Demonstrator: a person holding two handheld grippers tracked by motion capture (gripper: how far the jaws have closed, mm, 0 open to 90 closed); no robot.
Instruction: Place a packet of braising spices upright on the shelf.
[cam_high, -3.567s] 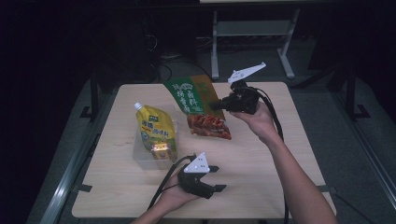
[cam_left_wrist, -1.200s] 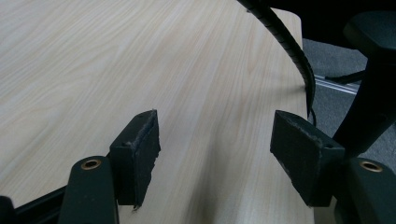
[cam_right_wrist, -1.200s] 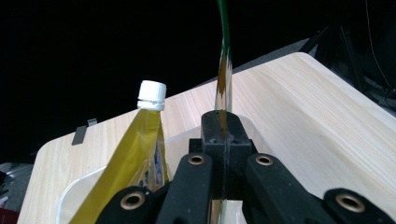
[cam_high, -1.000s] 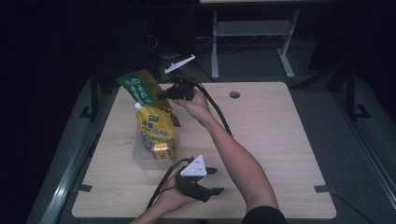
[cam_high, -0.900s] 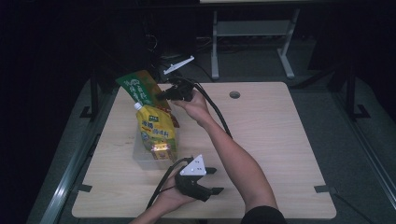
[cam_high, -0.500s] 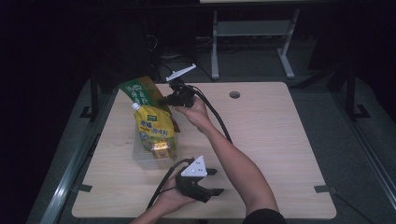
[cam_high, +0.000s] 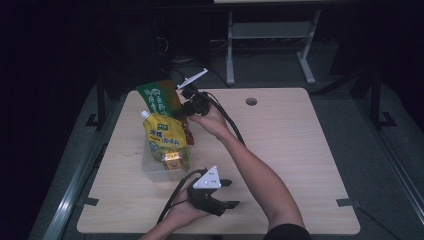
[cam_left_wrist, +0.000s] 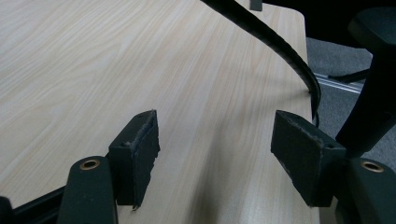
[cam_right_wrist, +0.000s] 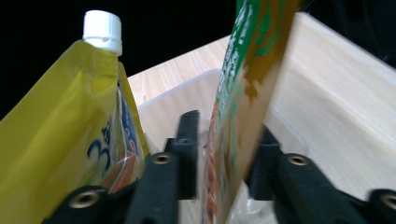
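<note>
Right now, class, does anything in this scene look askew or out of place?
Yes: the green packet leans steeply, only its lower end down in the clear tub beside the upright yellow pouch. It sits between the right hand-held gripper jaws, which have just been opening.

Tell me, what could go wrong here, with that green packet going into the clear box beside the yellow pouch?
The right gripper has just been opening its jaws with the green packet between them. The packet stands tall and tilted, so it may flop over the clear box rim onto the table. It could also nudge the yellow pouch, which already leans, and tip it out.
</note>
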